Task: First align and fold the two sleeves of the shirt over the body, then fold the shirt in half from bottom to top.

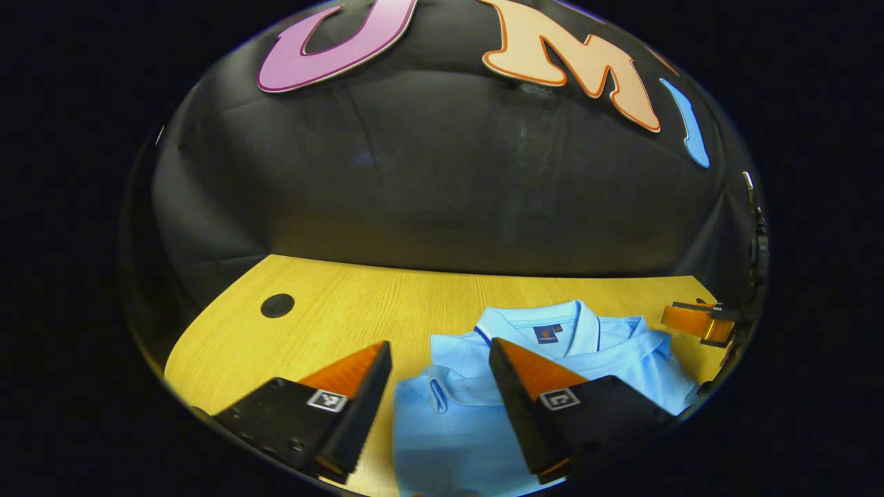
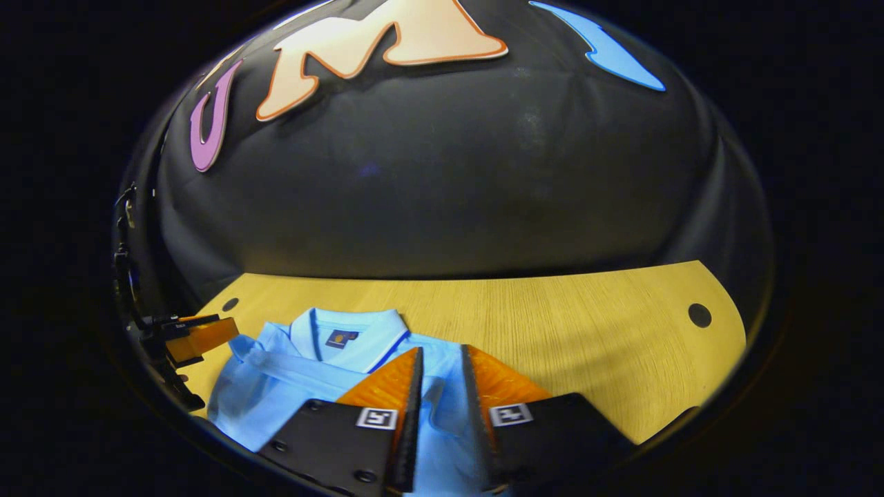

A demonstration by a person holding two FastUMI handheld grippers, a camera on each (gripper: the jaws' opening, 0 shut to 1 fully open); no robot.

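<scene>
The light blue shirt [image 1: 594, 359] is lying on the near part of the wooden table [image 1: 331, 310], collar far, with both sleeves seeming to be lying folded over the body, so I am judging the bottom-to-top fold as what is remaining, calling for grips on the hem. The left gripper [image 1: 440, 373] is hovering wide open over the shirt's left edge, holding nothing. The right gripper [image 2: 442, 376] is hovering over its right side, jaws narrowly parted; whether cloth is being pinched, I cannot tell.
</scene>
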